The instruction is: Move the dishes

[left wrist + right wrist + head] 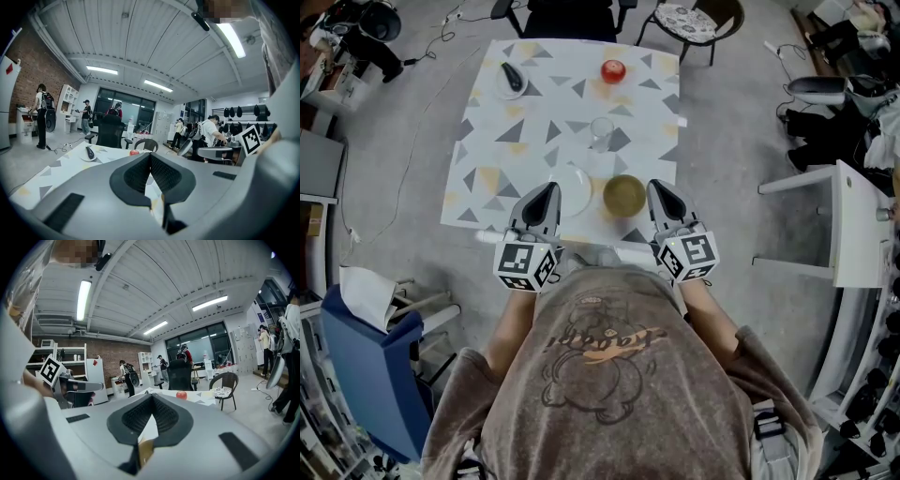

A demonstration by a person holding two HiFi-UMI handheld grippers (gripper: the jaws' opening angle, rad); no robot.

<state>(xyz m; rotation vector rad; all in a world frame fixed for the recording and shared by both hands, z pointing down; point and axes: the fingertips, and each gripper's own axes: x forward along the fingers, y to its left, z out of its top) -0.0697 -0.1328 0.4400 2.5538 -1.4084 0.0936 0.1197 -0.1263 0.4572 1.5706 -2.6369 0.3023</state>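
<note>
On the patterned table (487,178) a white plate (574,190) and an olive bowl (624,194) sit side by side near the front edge. A clear glass (601,133) stands behind them. Further back are a red apple (613,70) and a small plate with a dark object (511,80). My left gripper (549,188) is shut and empty, its tip at the white plate's left rim. My right gripper (654,186) is shut and empty just right of the bowl. The left gripper view shows closed jaws (150,154), and the right gripper view shows the same (152,395).
A black office chair (572,14) and a wicker chair (692,21) stand at the table's far end. A blue chair (370,366) is at my near left and a white shelf unit (853,225) at the right. Several people (40,115) stand far across the room.
</note>
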